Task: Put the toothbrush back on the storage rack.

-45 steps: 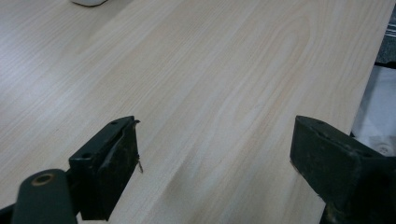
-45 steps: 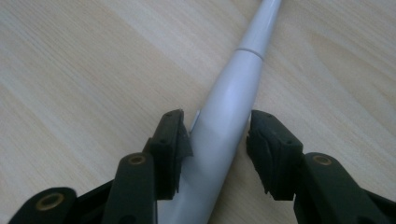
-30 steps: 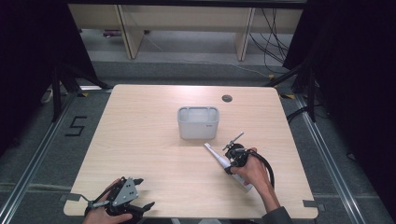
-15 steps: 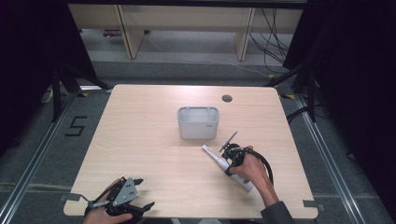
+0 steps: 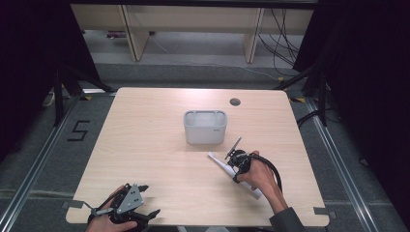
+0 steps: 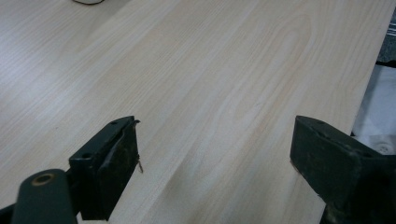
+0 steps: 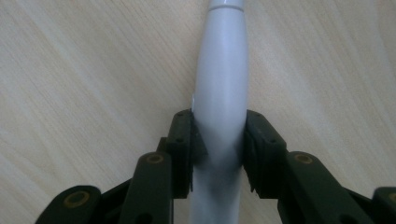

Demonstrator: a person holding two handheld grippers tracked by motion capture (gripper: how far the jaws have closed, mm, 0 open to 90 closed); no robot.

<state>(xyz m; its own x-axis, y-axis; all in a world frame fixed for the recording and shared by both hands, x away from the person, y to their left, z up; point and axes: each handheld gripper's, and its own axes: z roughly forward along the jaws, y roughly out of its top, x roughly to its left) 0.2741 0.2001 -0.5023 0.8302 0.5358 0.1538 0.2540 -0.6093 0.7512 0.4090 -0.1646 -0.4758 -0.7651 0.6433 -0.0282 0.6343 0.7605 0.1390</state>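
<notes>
Centrally on the desk (image 5: 145, 145) stands a grey bin (image 5: 205, 127), its inside unreadable. Since earlier, the right gripper (image 7: 218, 135) has clamped the white tube (image 7: 219, 93) lying beside it; the left gripper (image 6: 215, 154) rests, jaws apart.

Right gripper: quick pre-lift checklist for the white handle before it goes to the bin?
1. Right gripper shut on white handle: ok, pads press both sides.
2. Grip centred on the handle: ok in the right gripper view.
3. Handle off the table: cannot tell.
4. Grey bin upright, top open: ok.
5. Path to bin clear: ok.
6. Left gripper out of the way, jaws open: ok, at the near edge.
</notes>
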